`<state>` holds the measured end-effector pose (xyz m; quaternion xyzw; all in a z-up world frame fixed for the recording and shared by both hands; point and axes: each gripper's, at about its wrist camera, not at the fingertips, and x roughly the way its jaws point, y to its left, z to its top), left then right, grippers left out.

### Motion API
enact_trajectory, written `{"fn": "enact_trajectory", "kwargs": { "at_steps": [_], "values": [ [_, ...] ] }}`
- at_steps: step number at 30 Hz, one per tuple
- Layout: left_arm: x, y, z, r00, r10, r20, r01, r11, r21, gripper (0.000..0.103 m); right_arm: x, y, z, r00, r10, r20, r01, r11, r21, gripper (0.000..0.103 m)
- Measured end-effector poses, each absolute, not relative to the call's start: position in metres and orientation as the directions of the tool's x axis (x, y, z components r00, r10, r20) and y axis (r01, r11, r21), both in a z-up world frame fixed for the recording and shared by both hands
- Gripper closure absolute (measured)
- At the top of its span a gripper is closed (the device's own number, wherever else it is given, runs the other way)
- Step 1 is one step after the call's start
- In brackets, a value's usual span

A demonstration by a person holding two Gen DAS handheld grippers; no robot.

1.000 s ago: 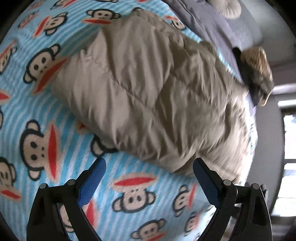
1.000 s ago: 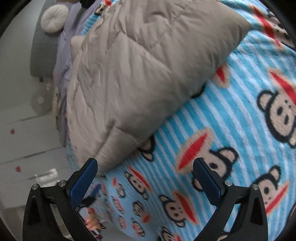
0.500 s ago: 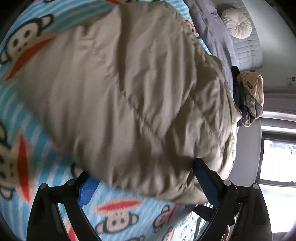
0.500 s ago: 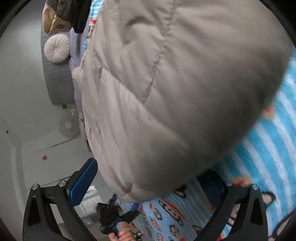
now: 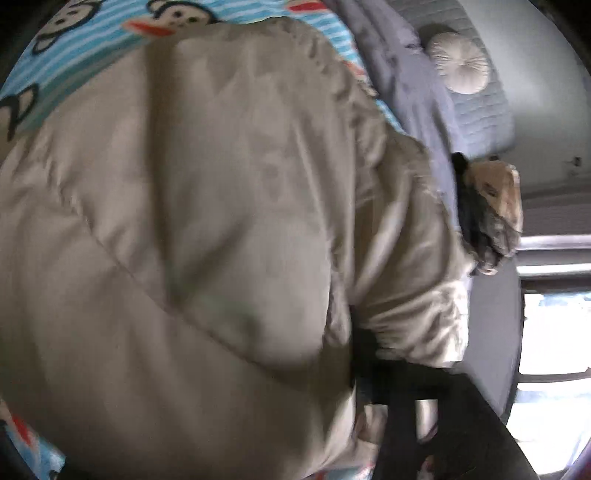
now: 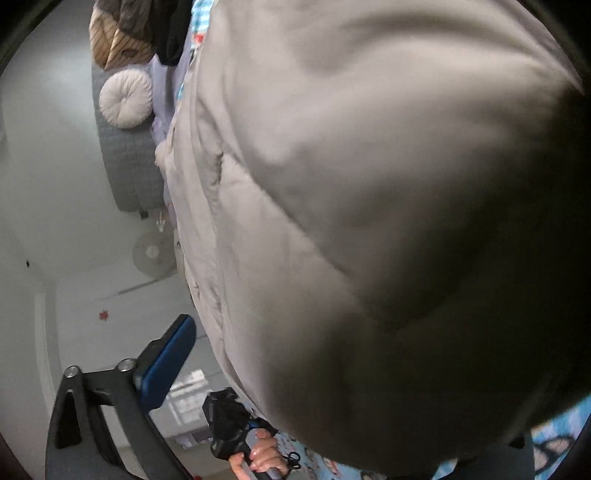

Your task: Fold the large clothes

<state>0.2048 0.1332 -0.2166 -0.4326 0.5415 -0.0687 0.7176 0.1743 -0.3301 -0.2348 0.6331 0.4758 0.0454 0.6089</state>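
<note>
As both sets of fingers close on the puffy beige quilted jacket [image 5: 207, 236], which a moment ago lay clear ahead, you're set to lift its edge off the monkey-print bed cover [image 5: 92, 40].

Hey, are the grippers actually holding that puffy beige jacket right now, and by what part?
Cannot be told. Both grippers' jaws are closing around the near edge of the beige jacket, which hides the pads.

Jacket [image 5: 192, 236]: puffy beige bulk, fills nearly all room ahead of both grippers, hides most of the blanket [image 5: 110, 33].
Head end, blocked: grey bedding [image 5: 413, 92], round cushion [image 6: 125, 98], clothes heap [image 5: 495, 206].
Free: bare floor [image 6: 74, 206] beside the bed; blanket strip beyond the jacket.
</note>
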Motion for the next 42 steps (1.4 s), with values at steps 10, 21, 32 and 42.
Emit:
{"fn": "enact_trajectory", "kwargs": {
  "at_steps": [10, 21, 32, 42],
  "values": [
    [0.166, 0.134, -0.149, 0.438, -0.586, -0.681, -0.213, 0.669, -0.712, 0.082, 0.142, -0.327, -0.197, 0.565, 0.653, -0.505, 0.488, 0.228, 0.842, 0.080],
    [0.020, 0.161, -0.151, 0.277, -0.634, -0.722, -0.247, 0.679, -0.691, 0.082, -0.009, -0.324, -0.181, 0.468, 0.709, -0.528, 0.548, 0.236, 0.803, 0.080],
    [-0.021, 0.157, -0.190, 0.133, -0.470, -0.873, -0.336, 0.807, -0.486, 0.043, -0.081, -0.322, -0.214, 0.380, 0.695, -0.610, 0.634, 0.285, 0.719, 0.061],
    [-0.035, 0.170, -0.119, 0.168, -0.269, -0.948, -0.222, 0.927, -0.302, 0.028, -0.084, -0.298, -0.144, 0.133, 0.757, -0.640, 0.452, 0.528, 0.719, 0.042]
  ]
}}
